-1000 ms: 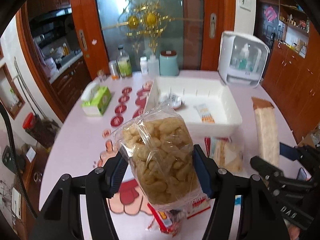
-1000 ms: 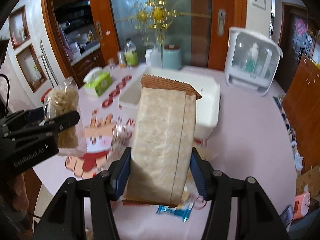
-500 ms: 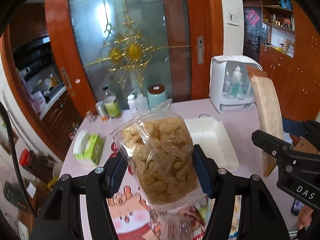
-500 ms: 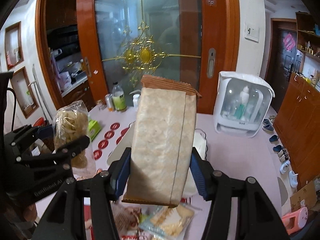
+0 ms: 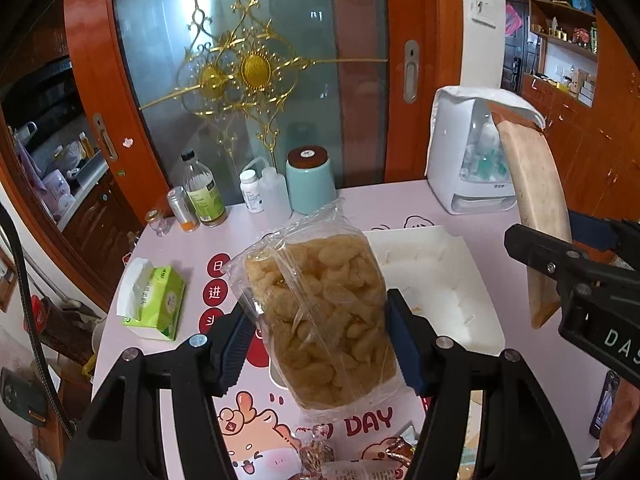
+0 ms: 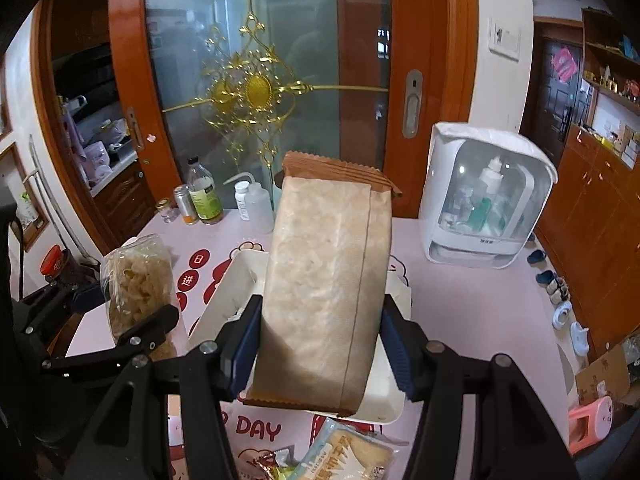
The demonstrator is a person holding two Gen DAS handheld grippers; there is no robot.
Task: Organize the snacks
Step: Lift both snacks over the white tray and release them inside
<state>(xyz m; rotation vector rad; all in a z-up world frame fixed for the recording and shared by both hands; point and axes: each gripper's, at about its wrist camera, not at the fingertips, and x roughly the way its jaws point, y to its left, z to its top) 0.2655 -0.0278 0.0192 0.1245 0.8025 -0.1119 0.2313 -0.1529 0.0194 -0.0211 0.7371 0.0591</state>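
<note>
Two grippers tilt downward above the pink table (image 5: 400,208): the left gripper (image 5: 322,342) clamps a clear puff-snack bag (image 5: 320,320), the right gripper (image 6: 320,344) clamps a tall brown packet (image 6: 328,280). Both hang before the white tray (image 5: 440,276); beyond it stand bottles (image 5: 202,196) and a glass door (image 5: 248,80).

Along the far edge of the pink counter (image 5: 404,204) stand a teal canister (image 5: 310,184) with a brown lid, a white squeeze bottle (image 5: 274,196), a small pill bottle (image 5: 251,192), a green-labelled glass bottle (image 5: 202,196) and a metal can (image 5: 182,208). A green tissue box (image 5: 154,300) sits near the left edge. A white cabinet (image 6: 484,200) with a clear front holds bottles on the right.
</note>
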